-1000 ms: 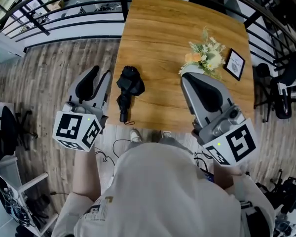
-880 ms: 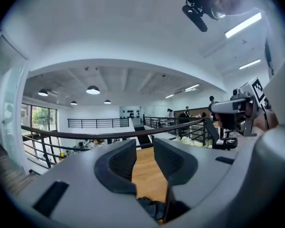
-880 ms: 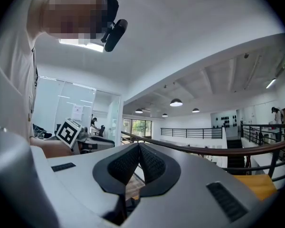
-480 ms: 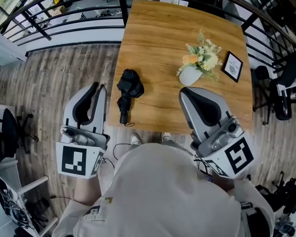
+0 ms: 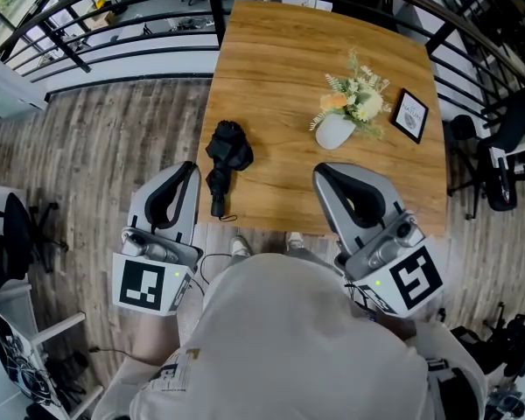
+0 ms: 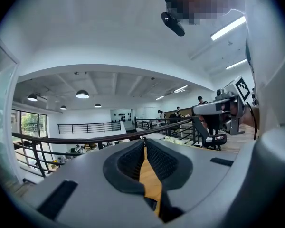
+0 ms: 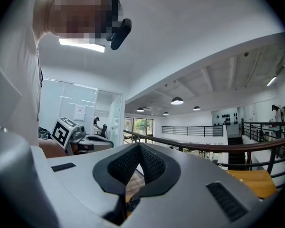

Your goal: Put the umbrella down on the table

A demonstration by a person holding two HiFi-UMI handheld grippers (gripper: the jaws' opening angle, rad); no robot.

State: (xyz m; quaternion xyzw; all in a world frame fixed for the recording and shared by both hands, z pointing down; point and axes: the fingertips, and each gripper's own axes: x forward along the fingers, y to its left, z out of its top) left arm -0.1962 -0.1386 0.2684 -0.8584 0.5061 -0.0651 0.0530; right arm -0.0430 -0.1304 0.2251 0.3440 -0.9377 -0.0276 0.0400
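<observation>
The left claw is clenched on nothing, just off the worktop's near left corner. The folded umbrella lies flat on the worktop near that edge, free of both claws. The right claw is clenched and empty too. The task looks done.

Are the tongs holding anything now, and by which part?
Nothing is held. The left tongs and right tongs are both shut and empty; the folded black umbrella lies on the table, apart from them.
</observation>
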